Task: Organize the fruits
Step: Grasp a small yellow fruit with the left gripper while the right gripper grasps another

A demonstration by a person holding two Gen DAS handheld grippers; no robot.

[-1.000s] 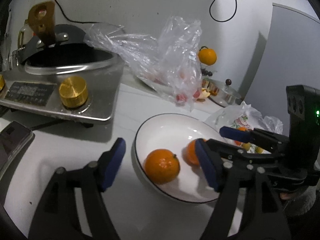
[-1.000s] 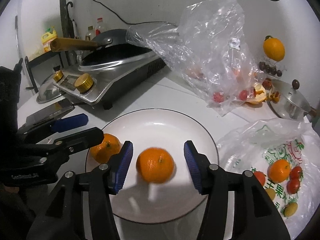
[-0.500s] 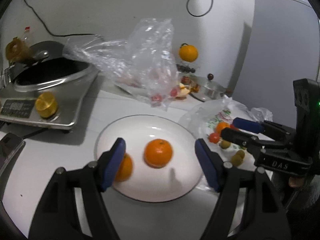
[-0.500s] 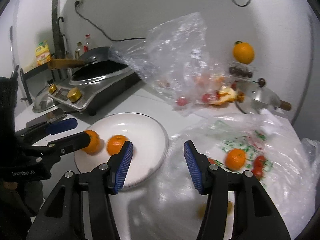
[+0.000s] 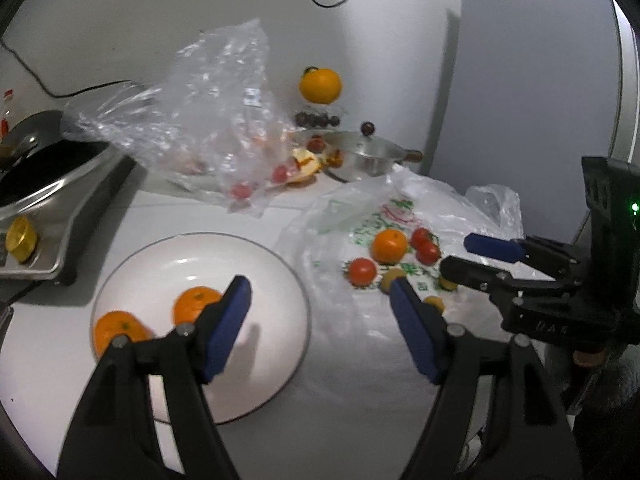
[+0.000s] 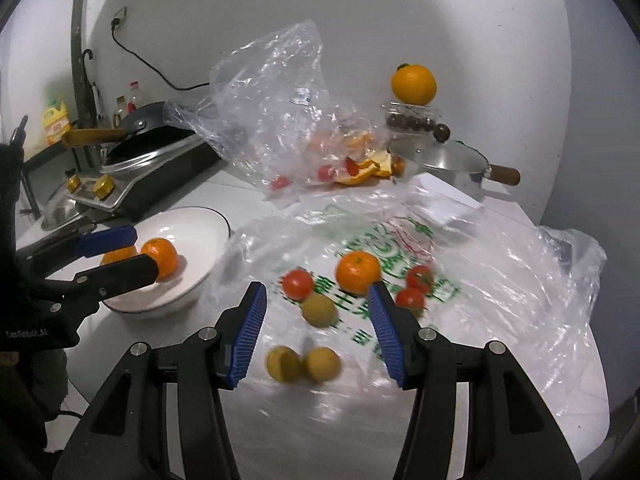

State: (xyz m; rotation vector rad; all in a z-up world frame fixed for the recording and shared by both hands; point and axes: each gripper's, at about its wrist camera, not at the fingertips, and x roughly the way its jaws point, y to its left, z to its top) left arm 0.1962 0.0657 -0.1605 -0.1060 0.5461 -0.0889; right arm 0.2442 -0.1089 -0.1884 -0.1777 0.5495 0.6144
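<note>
While two oranges lie in the white plate on the desk, both grippers' fingers (left, right) stand apart and empty; the right hovers over fruit on the printed bag.

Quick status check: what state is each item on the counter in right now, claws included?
Left claw: open, empty.
Right claw: open, empty, over the printed bag.
White plate: holds two oranges.
Printed bag: spread flat, with one orange, three tomatoes and three yellow-green fruits lying on it.
Clear bag: crumpled, standing up, red fruit inside.
Steel pot: lid on.
Wok: sitting on the cooker.
</note>
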